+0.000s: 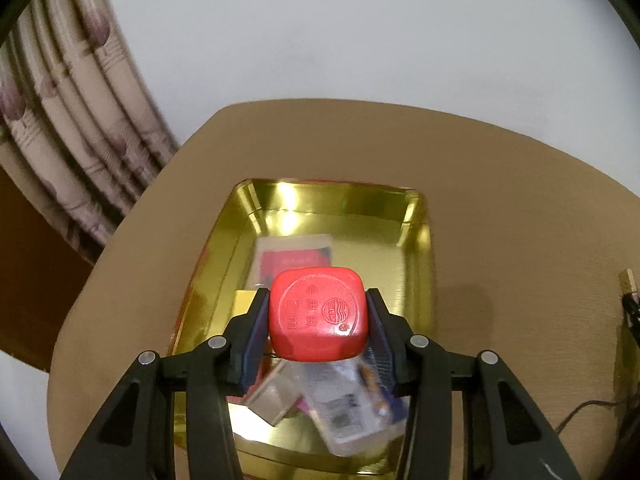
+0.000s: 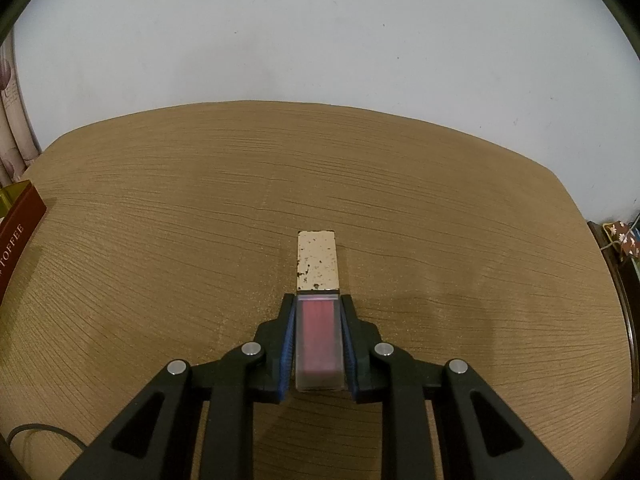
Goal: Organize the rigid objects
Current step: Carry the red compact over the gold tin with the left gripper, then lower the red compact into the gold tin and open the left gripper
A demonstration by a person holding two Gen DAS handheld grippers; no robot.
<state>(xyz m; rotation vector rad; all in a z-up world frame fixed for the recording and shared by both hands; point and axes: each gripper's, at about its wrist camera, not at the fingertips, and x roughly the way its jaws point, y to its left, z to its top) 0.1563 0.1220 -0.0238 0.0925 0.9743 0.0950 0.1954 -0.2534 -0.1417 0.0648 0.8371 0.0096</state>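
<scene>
My left gripper (image 1: 318, 314) is shut on a red plastic tape-measure case (image 1: 318, 314) with embossed marks, held above a gold tin tray (image 1: 418, 248). The tray holds several items: a clear packet with a red card (image 1: 294, 258), a clear box (image 1: 342, 404) and a small yellow piece (image 1: 245, 302). My right gripper (image 2: 318, 312) is shut on a clear case with a red insert (image 2: 318, 340), low over the wooden table (image 2: 160, 220). A cream speckled block (image 2: 317, 260) lies on the table just ahead of the case, touching its front end.
The red "TOFFEE" side of the tin (image 2: 18, 228) shows at the right wrist view's left edge. A curtain (image 1: 68, 120) hangs at the left. Cables and clutter (image 1: 632, 312) sit at the table's right edge. A white wall (image 2: 320, 32) is behind the table.
</scene>
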